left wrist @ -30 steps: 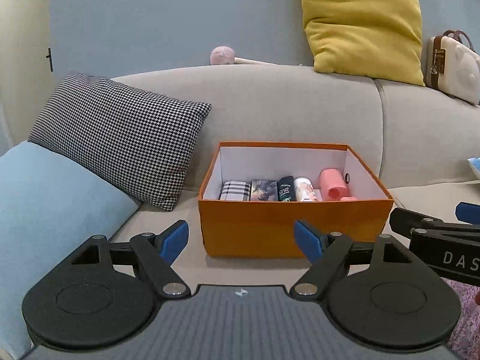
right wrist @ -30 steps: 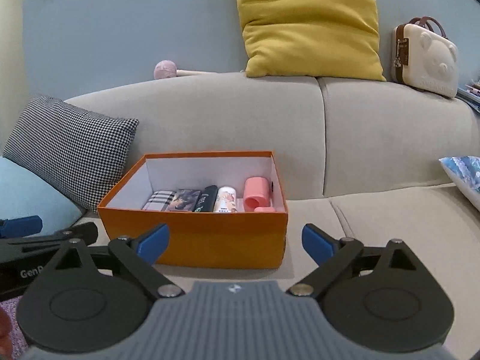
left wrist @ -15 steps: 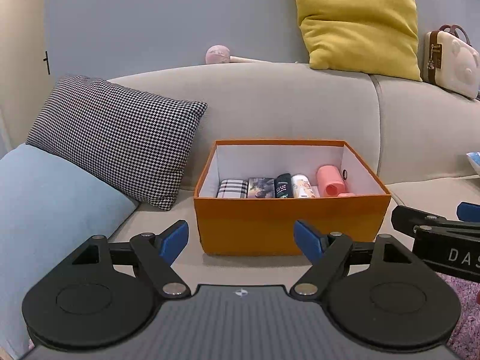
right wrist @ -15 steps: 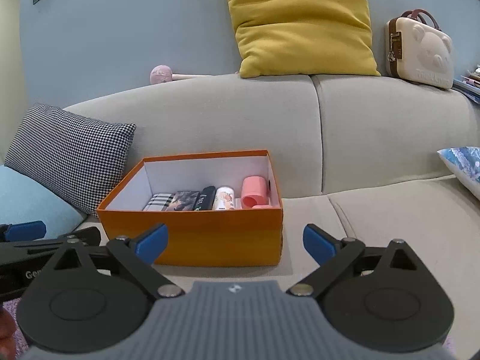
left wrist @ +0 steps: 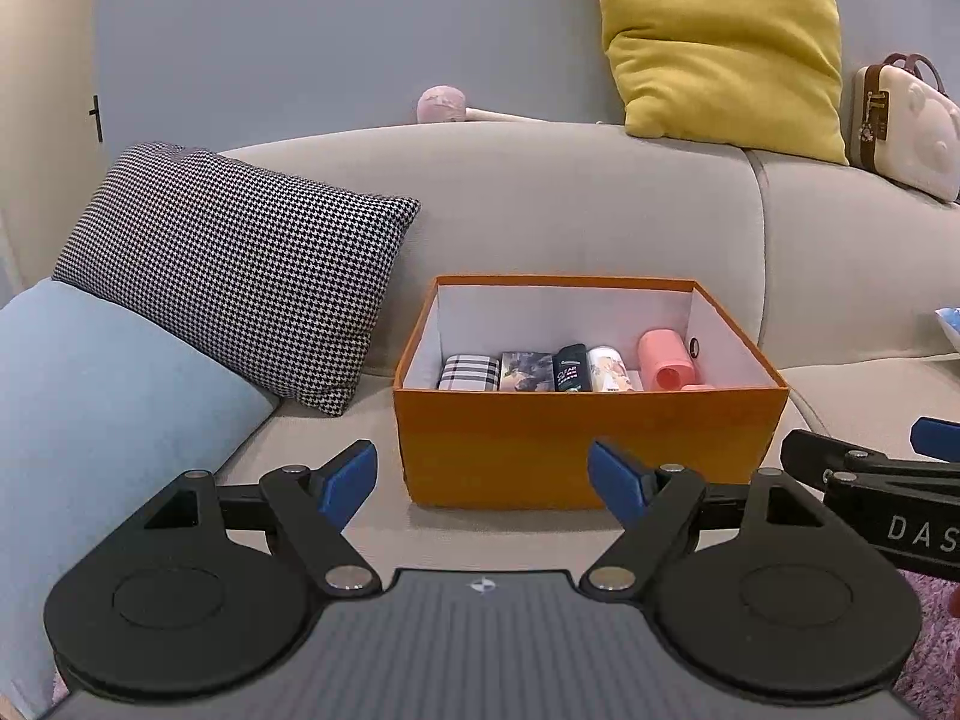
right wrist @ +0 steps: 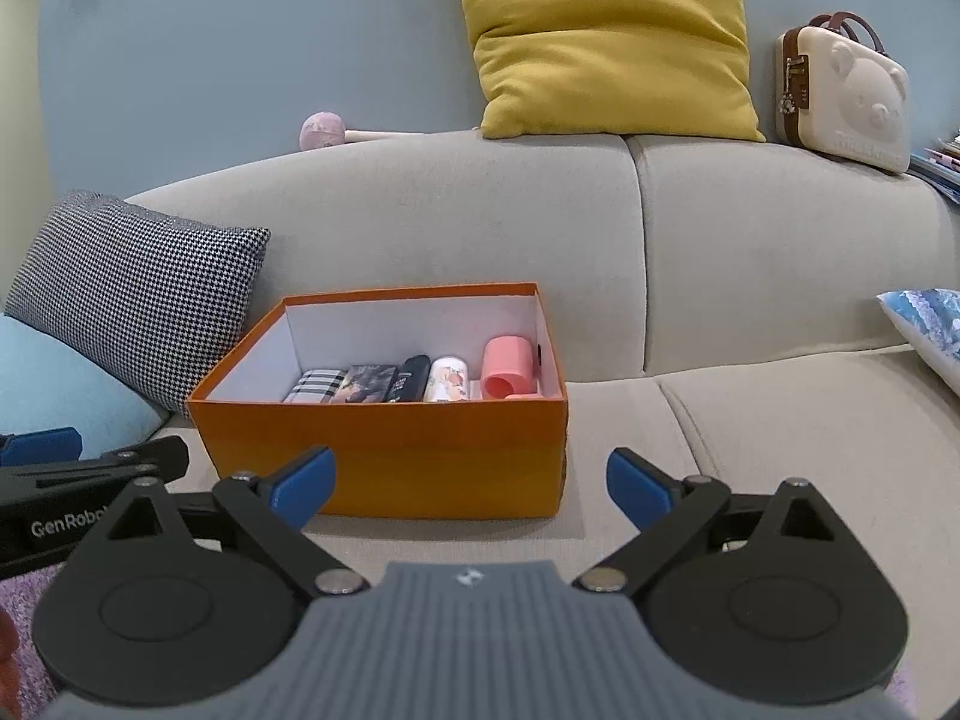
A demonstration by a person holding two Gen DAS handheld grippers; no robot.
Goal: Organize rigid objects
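An orange box (left wrist: 588,444) (right wrist: 384,450) sits on the grey sofa seat. Inside it lie in a row a plaid case (left wrist: 469,372), a dark printed box (left wrist: 527,371), a black bottle (left wrist: 570,367), a white floral tube (left wrist: 607,368) and a pink cup (left wrist: 665,360) on its side. The same row shows in the right wrist view, from the plaid case (right wrist: 317,385) to the pink cup (right wrist: 509,367). My left gripper (left wrist: 483,474) is open and empty in front of the box. My right gripper (right wrist: 471,483) is open and empty, just right of the left one.
A houndstooth pillow (left wrist: 234,276) and a light blue cushion (left wrist: 90,408) lie left of the box. A yellow pillow (right wrist: 606,36), a bear-face case (right wrist: 840,102) and a pink toy (right wrist: 324,131) rest on the sofa back. A blue patterned cushion (right wrist: 930,324) is at right.
Both grippers have drawn back and down slightly from the box, which looks a little smaller and higher in the views. Both stay open and empty.
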